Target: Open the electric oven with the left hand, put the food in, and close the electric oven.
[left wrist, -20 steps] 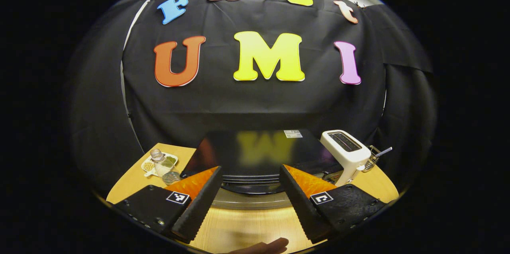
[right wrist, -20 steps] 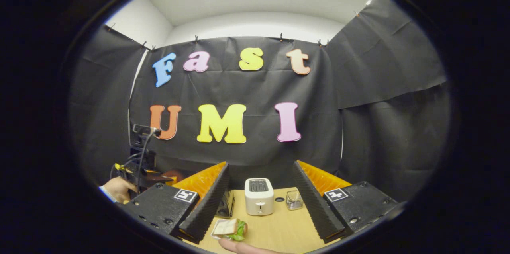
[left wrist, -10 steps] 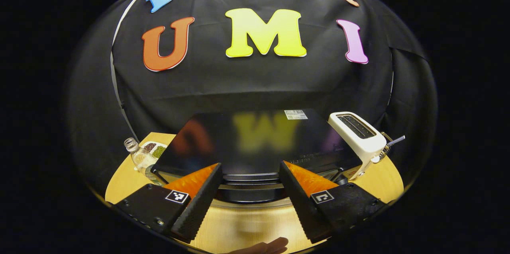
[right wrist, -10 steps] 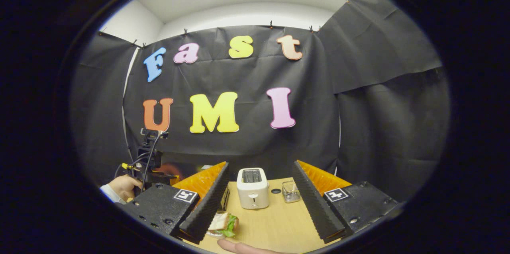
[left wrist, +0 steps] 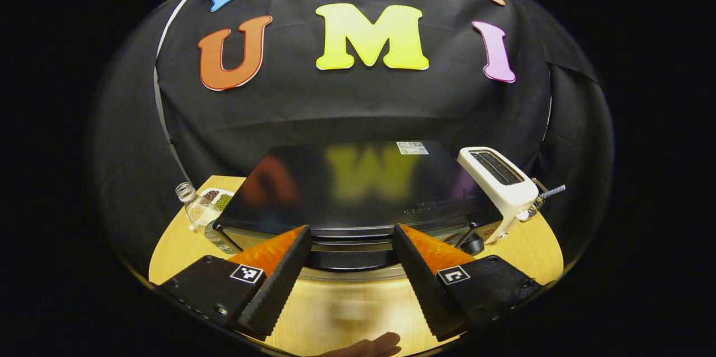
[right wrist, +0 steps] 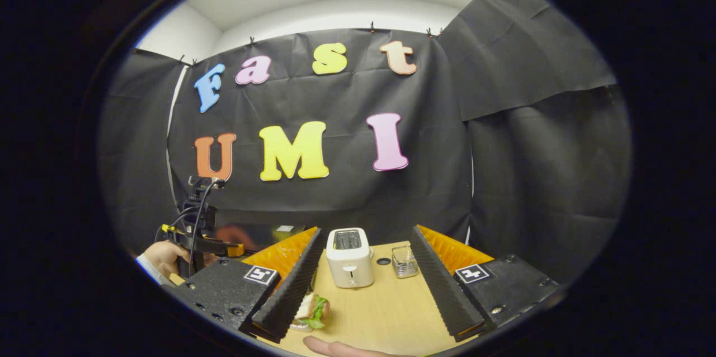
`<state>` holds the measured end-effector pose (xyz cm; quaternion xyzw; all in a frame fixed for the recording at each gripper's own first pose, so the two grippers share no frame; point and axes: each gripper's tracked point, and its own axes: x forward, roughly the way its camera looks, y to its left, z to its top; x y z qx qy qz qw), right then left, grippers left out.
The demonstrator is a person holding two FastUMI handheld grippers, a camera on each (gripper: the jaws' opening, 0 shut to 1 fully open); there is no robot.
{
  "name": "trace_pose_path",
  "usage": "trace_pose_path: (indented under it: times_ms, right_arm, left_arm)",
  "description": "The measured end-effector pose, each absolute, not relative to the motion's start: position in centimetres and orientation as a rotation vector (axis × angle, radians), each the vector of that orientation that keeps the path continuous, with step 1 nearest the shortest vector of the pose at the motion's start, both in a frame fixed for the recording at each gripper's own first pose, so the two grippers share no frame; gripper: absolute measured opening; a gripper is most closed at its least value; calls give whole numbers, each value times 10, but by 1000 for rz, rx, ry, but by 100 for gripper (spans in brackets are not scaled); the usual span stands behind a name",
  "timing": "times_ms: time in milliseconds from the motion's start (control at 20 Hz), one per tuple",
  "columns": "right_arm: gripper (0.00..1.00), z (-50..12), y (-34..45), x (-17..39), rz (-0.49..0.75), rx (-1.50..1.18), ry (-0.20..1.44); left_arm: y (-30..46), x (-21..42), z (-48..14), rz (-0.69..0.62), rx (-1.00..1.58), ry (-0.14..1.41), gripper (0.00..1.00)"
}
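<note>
The black electric oven (left wrist: 358, 189) stands on the wooden table (left wrist: 179, 245), its glossy top facing me and its door shut. My left gripper (left wrist: 349, 276) is open just in front of the oven's top front edge, holding nothing. In the right gripper view a sandwich with lettuce on a small plate (right wrist: 311, 310) lies on the table, partly behind one finger (right wrist: 291, 290). My right gripper (right wrist: 366, 290) is open above the table, nothing between its fingers. The left gripper (right wrist: 204, 242), held by a hand (right wrist: 162, 256), shows at the far left of that view, by the oven's corner (right wrist: 268, 231).
A white toaster (left wrist: 498, 189) (right wrist: 349, 257) stands right of the oven. A small glass container (right wrist: 404, 262) sits beside it. Left of the oven are a clear bottle (left wrist: 193, 211) and a dish of seeds (left wrist: 217, 198). A fingertip (right wrist: 335, 347) shows at the bottom edge.
My left gripper has moved closer to the oven, which now looms larger. My right gripper has tilted down a little, so the toaster and sandwich sit higher. Both stay open.
</note>
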<state>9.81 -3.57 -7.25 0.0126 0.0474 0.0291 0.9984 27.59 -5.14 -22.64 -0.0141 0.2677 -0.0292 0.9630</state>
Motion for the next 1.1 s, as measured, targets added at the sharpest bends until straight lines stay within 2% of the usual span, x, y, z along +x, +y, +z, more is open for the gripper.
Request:
trace_pose_path:
  times_ms: [50,100,500,550,600,700,750,800,850,950,1000,1050,1100]
  right_arm:
    - [100,-74,-36,96,53,24,97]
    - [91,-74,-36,95,54,24,100]
    - [91,-74,-32,78,61,15,97]
    - [100,-74,-32,77,60,15,97]
    - [91,-75,-33,75,59,15,98]
    - [91,-76,-32,72,60,13,98]
    - [100,-77,-32,71,59,12,98]
    - [100,-78,-32,70,59,10,101]
    - [91,-81,-31,70,60,9,104]
    - [91,-84,-29,67,63,4,110]
    - [100,-87,-30,67,63,1,113]
    - [100,-88,-30,68,63,-2,117]
    - [91,-90,-30,68,63,-3,120]
  left_arm:
    - [-52,271,-226,-60,-32,538,97]
    - [-52,269,-226,-63,-37,536,98]
    - [-53,225,-234,-66,-43,474,98]
    - [-53,217,-236,-64,-43,471,97]
    - [-53,211,-239,-65,-39,465,97]
    - [-55,198,-246,-64,-40,456,98]
    - [-55,192,-249,-63,-38,446,97]
    - [-55,185,-253,-61,-42,442,97]
    - [-55,179,-257,-60,-43,434,97]
    - [-56,167,-267,-58,-42,420,97]
    - [-57,161,-272,-58,-40,417,97]
    - [-58,155,-280,-58,-41,418,98]
    - [-58,151,-286,-57,-42,420,97]
